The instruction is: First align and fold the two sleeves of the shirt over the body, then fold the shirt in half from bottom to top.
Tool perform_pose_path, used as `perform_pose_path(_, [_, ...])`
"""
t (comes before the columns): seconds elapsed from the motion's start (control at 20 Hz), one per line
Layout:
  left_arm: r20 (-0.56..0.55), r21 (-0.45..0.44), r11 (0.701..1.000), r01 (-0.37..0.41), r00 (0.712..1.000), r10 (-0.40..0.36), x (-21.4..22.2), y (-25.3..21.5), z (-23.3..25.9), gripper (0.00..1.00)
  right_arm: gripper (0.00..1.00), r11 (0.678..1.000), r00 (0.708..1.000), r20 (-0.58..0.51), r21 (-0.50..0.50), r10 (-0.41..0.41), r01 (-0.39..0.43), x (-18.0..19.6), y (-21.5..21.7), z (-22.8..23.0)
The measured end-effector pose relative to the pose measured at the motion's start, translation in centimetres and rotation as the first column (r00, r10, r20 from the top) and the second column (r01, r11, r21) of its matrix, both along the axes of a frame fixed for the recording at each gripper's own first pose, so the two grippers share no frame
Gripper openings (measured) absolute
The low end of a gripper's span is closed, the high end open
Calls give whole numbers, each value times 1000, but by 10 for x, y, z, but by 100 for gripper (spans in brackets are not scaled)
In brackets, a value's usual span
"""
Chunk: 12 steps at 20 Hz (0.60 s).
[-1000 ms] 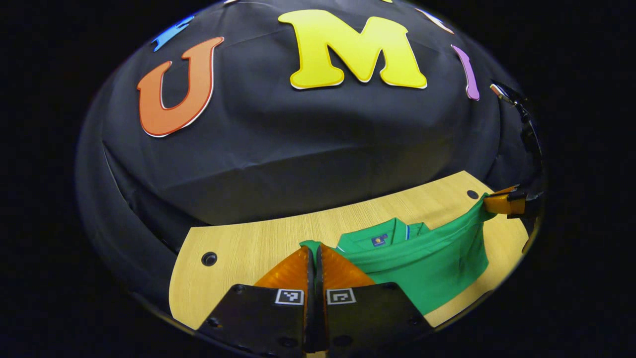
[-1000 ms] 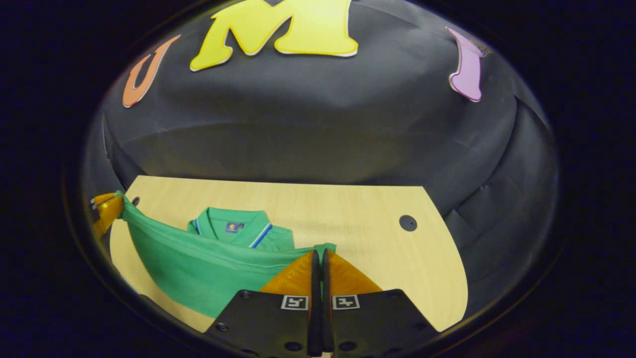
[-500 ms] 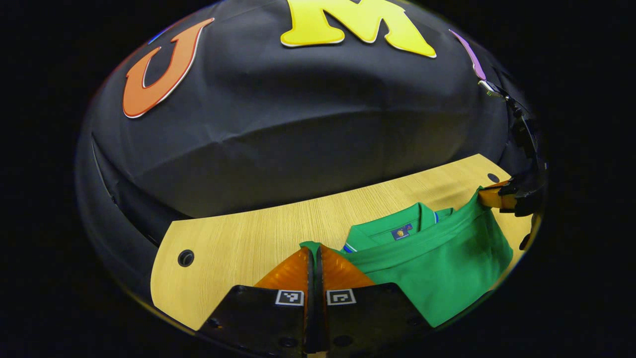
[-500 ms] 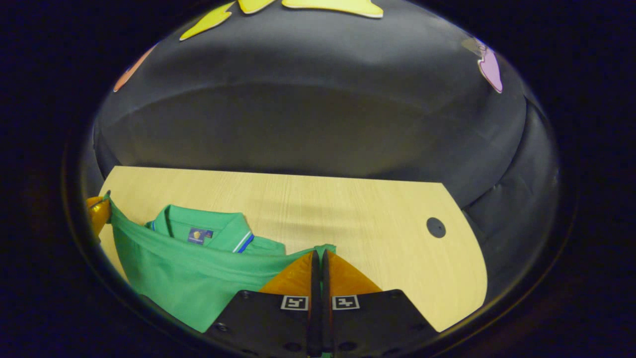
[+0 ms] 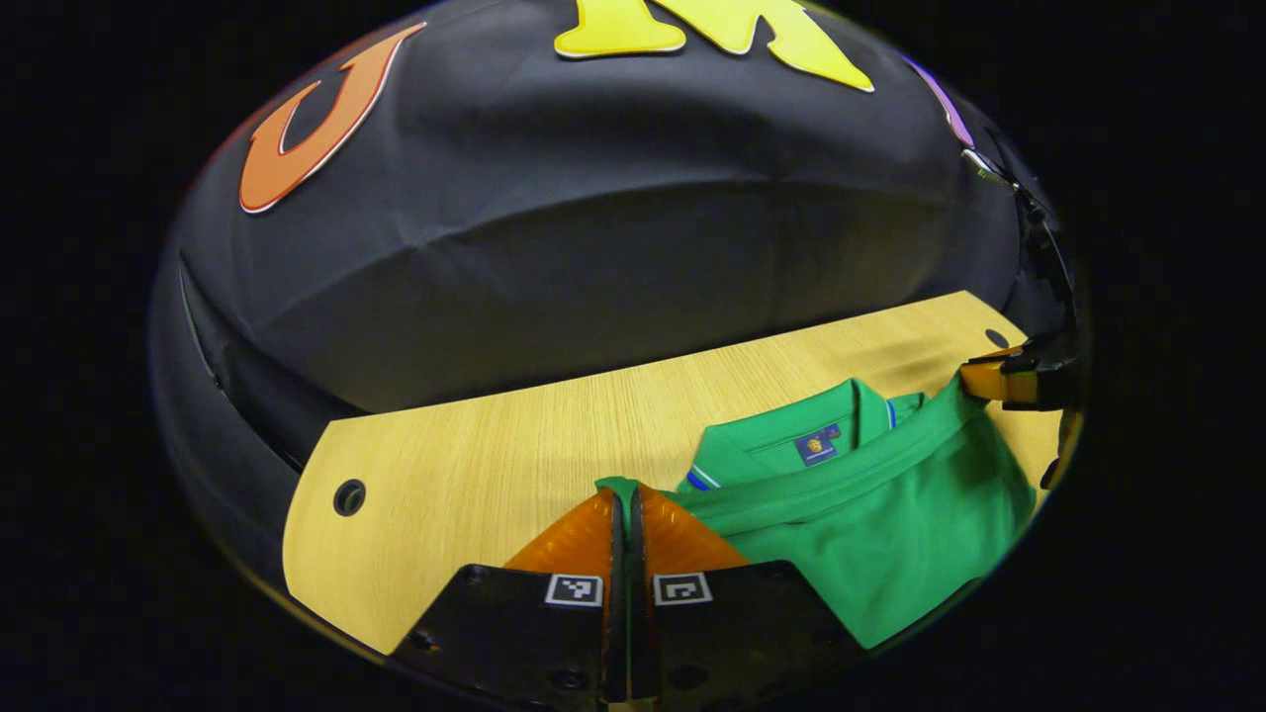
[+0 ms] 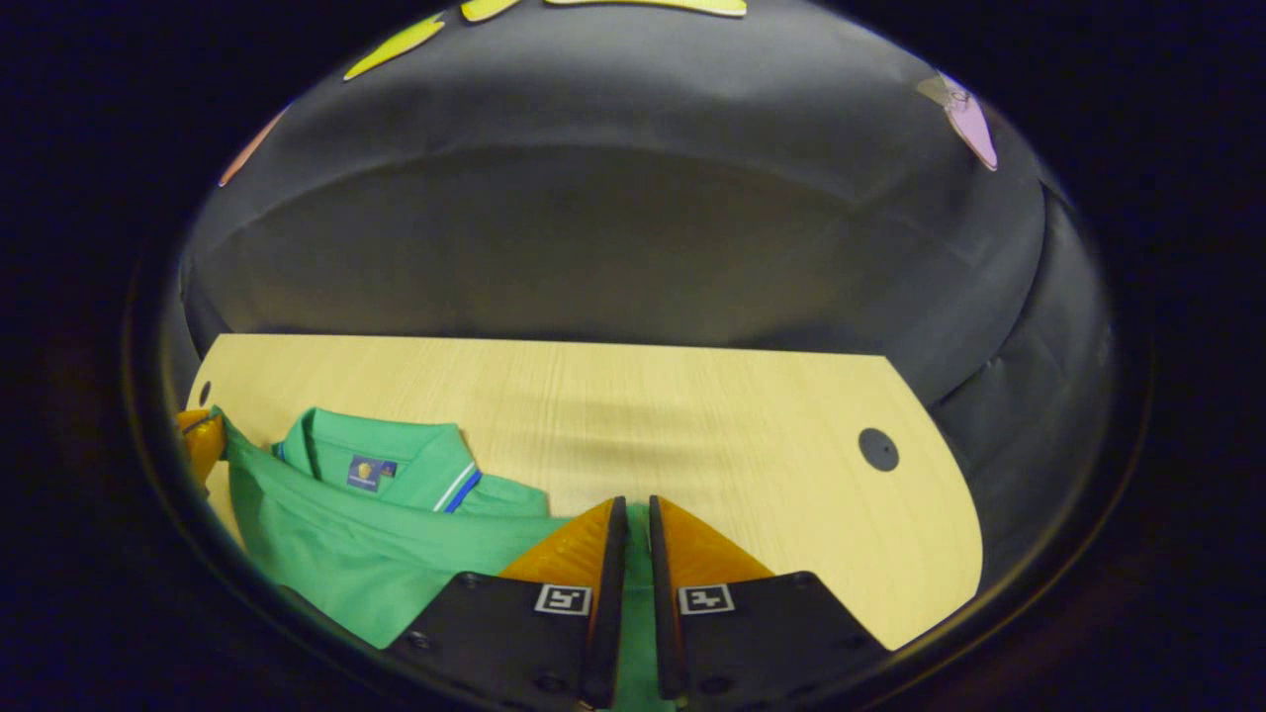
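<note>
Green shirt lies on the desk, its bottom hem carried up near the collar. Left gripper pinches one hem corner; right gripper has parted slightly, cloth between. Lay both corners level below the collar, then let go

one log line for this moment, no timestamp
step: bottom-to-top fold | left gripper: shut on hem | right gripper: fingers parting, hem between | shirt: hem near collar
</note>
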State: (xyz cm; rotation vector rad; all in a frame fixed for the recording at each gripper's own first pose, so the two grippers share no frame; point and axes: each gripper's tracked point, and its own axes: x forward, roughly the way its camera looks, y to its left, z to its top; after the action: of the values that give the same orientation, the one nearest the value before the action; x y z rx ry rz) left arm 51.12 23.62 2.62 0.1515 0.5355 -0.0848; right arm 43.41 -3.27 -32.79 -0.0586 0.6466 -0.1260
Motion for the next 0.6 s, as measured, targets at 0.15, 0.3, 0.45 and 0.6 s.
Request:
perform_pose_path(0.15, [-12,1,1000,-16,1000,16,-7,4,3,19,45,999,999,29,27,24,-25,-9,8,22])
perform_pose_path(0.3, [-13,-32,999,-29,1000,29,-18,2,14,54,87,998,995,71,14,65,-66,-31,13,63])
perform_pose_path(0.45, [30,-39,998,-51,998,53,-36,7,49,99,95,996,982,165,-19,94,-92,-62,15,123])
perform_pose_path(0.6, [121,-62,997,-51,991,58,-66,3,111,98,96,993,962,244,-12,119,-120,-105,20,181])
